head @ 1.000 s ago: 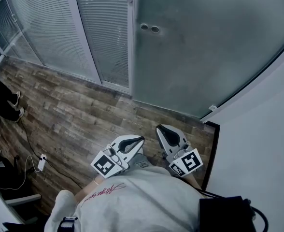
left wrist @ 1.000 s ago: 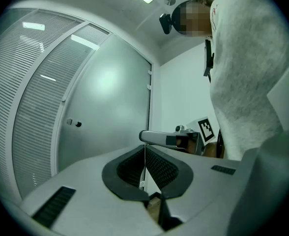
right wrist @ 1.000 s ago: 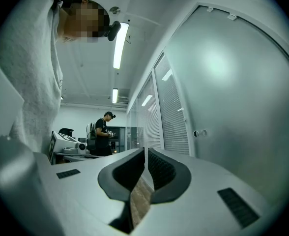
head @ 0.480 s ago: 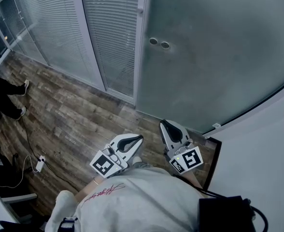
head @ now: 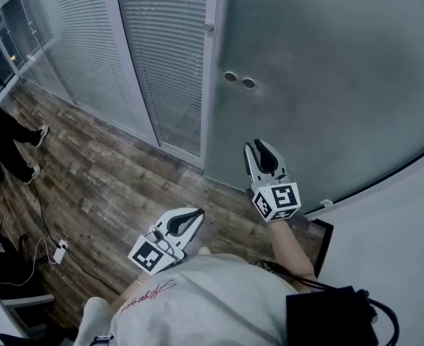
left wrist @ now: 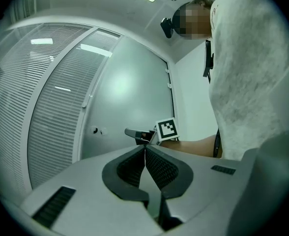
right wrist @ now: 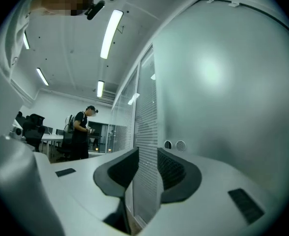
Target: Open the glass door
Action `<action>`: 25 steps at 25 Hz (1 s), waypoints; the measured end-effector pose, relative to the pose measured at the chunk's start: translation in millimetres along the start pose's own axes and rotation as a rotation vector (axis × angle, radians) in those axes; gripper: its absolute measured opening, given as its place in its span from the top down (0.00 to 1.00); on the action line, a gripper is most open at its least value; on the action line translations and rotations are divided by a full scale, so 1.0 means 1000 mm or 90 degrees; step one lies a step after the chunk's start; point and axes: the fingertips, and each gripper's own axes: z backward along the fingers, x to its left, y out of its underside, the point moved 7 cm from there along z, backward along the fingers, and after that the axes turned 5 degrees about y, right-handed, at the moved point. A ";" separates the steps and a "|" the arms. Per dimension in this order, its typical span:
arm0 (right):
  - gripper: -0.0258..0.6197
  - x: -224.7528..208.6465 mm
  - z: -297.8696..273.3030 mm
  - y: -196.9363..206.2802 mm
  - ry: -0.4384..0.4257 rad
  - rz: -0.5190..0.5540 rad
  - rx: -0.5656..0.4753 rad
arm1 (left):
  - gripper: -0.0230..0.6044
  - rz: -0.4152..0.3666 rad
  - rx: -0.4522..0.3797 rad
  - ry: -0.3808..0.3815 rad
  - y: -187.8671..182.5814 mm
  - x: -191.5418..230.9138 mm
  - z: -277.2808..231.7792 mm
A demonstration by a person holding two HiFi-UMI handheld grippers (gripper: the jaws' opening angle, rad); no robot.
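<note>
While the left tool is pinched shut and empty, the right tool, jaws just opening on nothing, has the door ahead.

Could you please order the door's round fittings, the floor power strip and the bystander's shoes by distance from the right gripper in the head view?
From the right gripper:
1. Round fittings, just ahead on the glass door.
2. Power strip, on the floor, lower left.
3. Shoes, far left, slightly beyond the strip.
</note>
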 end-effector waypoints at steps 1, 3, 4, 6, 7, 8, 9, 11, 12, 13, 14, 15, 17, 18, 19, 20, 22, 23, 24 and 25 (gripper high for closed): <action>0.77 -0.008 -0.014 0.003 0.007 -0.007 0.003 | 0.93 0.000 0.002 -0.007 0.000 0.003 0.000; 0.75 -0.023 -0.042 0.008 0.021 -0.017 0.011 | 0.93 0.000 0.006 -0.023 0.001 0.010 0.000; 0.75 -0.030 -0.057 0.011 0.030 -0.017 0.015 | 0.93 0.000 0.009 -0.031 0.001 0.013 0.001; 0.74 -0.042 -0.088 0.016 0.048 -0.013 0.021 | 0.93 0.000 0.015 -0.045 0.001 0.019 0.002; 0.73 -0.046 -0.103 0.017 0.055 -0.014 0.022 | 0.93 -0.001 0.018 -0.050 0.001 0.021 0.002; 0.73 -0.050 -0.117 0.018 0.061 -0.018 0.023 | 0.93 -0.002 0.021 -0.056 0.001 0.024 0.002; 0.73 -0.053 -0.129 0.019 0.064 -0.023 0.023 | 0.93 -0.003 0.024 -0.061 0.002 0.025 0.002; 0.73 -0.056 -0.149 0.019 0.075 -0.027 0.024 | 0.93 0.000 0.029 -0.073 0.003 0.027 0.004; 0.73 -0.057 -0.157 0.018 0.082 -0.026 0.025 | 0.93 0.001 0.032 -0.080 0.003 0.028 0.006; 0.73 -0.058 -0.164 0.018 0.088 -0.028 0.025 | 0.93 0.001 0.035 -0.087 0.003 0.029 0.008; 0.72 -0.059 -0.171 0.018 0.094 -0.032 0.027 | 0.93 0.001 0.037 -0.093 0.003 0.031 0.010; 0.72 -0.060 -0.177 0.019 0.098 -0.038 0.029 | 0.93 0.000 0.039 -0.099 0.003 0.032 0.011; 0.72 -0.063 -0.187 0.020 0.110 -0.050 0.032 | 0.93 -0.002 0.041 -0.108 0.002 0.035 0.013; 0.72 -0.065 -0.190 0.020 0.118 -0.053 0.032 | 0.93 -0.002 0.043 -0.112 0.002 0.036 0.013; 0.72 -0.066 -0.193 0.019 0.128 -0.053 0.030 | 0.93 -0.002 0.043 -0.115 0.002 0.037 0.014; 0.72 -0.066 -0.196 0.017 0.137 -0.052 0.027 | 0.93 -0.003 0.043 -0.117 0.002 0.038 0.015; 0.72 -0.067 -0.202 0.016 0.156 -0.045 0.024 | 0.93 -0.005 0.042 -0.119 0.001 0.039 0.016; 0.72 -0.067 -0.205 0.015 0.166 -0.040 0.025 | 0.93 -0.006 0.041 -0.118 0.002 0.040 0.015; 0.72 -0.068 -0.208 0.016 0.175 -0.036 0.027 | 0.93 -0.007 0.040 -0.117 0.002 0.041 0.014; 0.72 -0.068 -0.211 0.016 0.181 -0.034 0.028 | 0.93 -0.007 0.040 -0.116 0.003 0.042 0.013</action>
